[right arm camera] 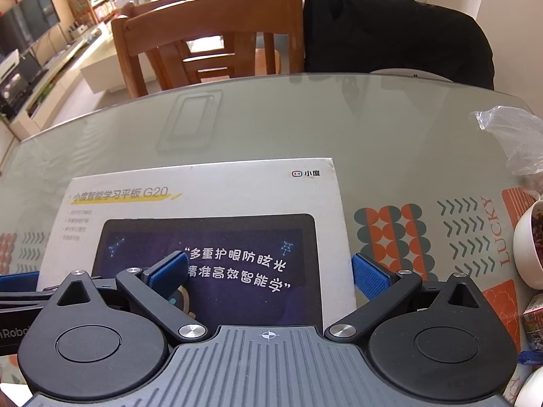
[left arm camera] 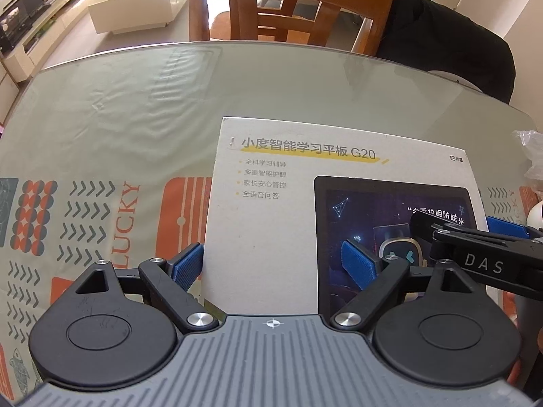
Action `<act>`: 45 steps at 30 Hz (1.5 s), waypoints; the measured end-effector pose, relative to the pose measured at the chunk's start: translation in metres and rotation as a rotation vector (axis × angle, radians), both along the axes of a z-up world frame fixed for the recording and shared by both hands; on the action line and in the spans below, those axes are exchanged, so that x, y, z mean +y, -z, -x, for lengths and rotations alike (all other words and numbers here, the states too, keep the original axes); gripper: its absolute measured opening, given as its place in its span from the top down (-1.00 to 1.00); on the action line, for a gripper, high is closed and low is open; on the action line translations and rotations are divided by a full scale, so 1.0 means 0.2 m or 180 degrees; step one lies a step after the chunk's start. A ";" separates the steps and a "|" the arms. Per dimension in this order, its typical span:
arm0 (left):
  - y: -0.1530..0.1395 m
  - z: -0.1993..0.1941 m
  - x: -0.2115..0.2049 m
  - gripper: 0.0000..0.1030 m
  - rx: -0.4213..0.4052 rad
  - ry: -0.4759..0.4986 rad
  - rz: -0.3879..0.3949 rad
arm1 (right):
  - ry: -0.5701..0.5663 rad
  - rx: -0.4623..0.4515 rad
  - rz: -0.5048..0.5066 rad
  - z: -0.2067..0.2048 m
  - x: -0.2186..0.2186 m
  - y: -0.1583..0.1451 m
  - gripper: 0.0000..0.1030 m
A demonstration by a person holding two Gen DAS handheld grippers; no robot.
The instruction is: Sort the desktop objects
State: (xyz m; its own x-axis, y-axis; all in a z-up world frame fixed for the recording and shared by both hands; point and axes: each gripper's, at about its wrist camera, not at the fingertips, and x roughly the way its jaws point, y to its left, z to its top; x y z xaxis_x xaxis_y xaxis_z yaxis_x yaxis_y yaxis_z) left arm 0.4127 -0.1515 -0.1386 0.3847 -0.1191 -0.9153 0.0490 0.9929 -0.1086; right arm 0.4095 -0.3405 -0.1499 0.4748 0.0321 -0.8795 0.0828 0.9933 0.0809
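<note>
A white tablet box [left arm camera: 271,210] with yellow-underlined print and a dark tablet picture lies flat on the glass-topped table [left arm camera: 118,108]. My left gripper [left arm camera: 273,264] is open wide over the box's near left part, and the box's left edge runs between its blue pads. My right gripper [right arm camera: 269,276] is also open wide, straddling the right edge of the box [right arm camera: 210,196]. It shows too in the left wrist view, where the right gripper [left arm camera: 463,226] hovers over the tablet picture. Neither pinches anything.
A white bowl [right arm camera: 527,247] of dried bits, a crumpled clear plastic bag [right arm camera: 509,135] and a small carton [right arm camera: 533,318] sit at the table's right. Wooden chairs [right arm camera: 203,34] and a chair draped in black cloth [right arm camera: 390,34] stand beyond the far edge.
</note>
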 end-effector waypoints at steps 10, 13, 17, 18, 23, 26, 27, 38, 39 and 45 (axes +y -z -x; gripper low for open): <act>-0.18 0.06 0.02 -1.00 -0.0212 -0.0052 -0.0001 | -0.0018 -0.0150 0.0112 0.03 0.03 -0.15 -0.98; -0.23 0.08 0.03 -1.00 -0.0276 -0.0077 -0.0008 | -0.0035 -0.0178 0.0100 0.05 0.05 -0.19 -0.95; -0.27 0.12 0.05 -1.00 -0.0319 -0.0105 -0.0011 | -0.0056 -0.0207 0.0100 0.09 0.07 -0.23 -0.95; -0.28 0.13 0.05 -1.00 -0.0328 -0.0118 -0.0009 | -0.0063 -0.0212 0.0103 0.09 0.08 -0.23 -0.95; -0.29 0.19 0.07 -1.00 -0.0339 -0.0192 0.0018 | -0.0116 -0.0273 0.0158 0.15 0.11 -0.27 -0.94; -0.29 0.22 0.09 -1.00 -0.0340 -0.0237 0.0030 | -0.0152 -0.0320 0.0183 0.19 0.13 -0.27 -0.94; -0.29 0.24 0.09 -1.00 -0.0340 -0.0247 0.0024 | -0.0161 -0.0328 0.0185 0.20 0.13 -0.27 -0.94; -0.14 0.29 0.07 -1.00 -0.0286 -0.0246 -0.0020 | -0.0135 -0.0269 0.0167 0.23 0.10 -0.13 -0.86; -0.12 0.29 0.07 -1.00 -0.0268 -0.0243 -0.0023 | -0.0144 -0.0260 0.0171 0.24 0.10 -0.12 -0.86; -0.03 0.28 0.06 -1.00 -0.0121 -0.0226 -0.0056 | -0.0163 -0.0089 0.0130 0.26 0.08 -0.05 -0.86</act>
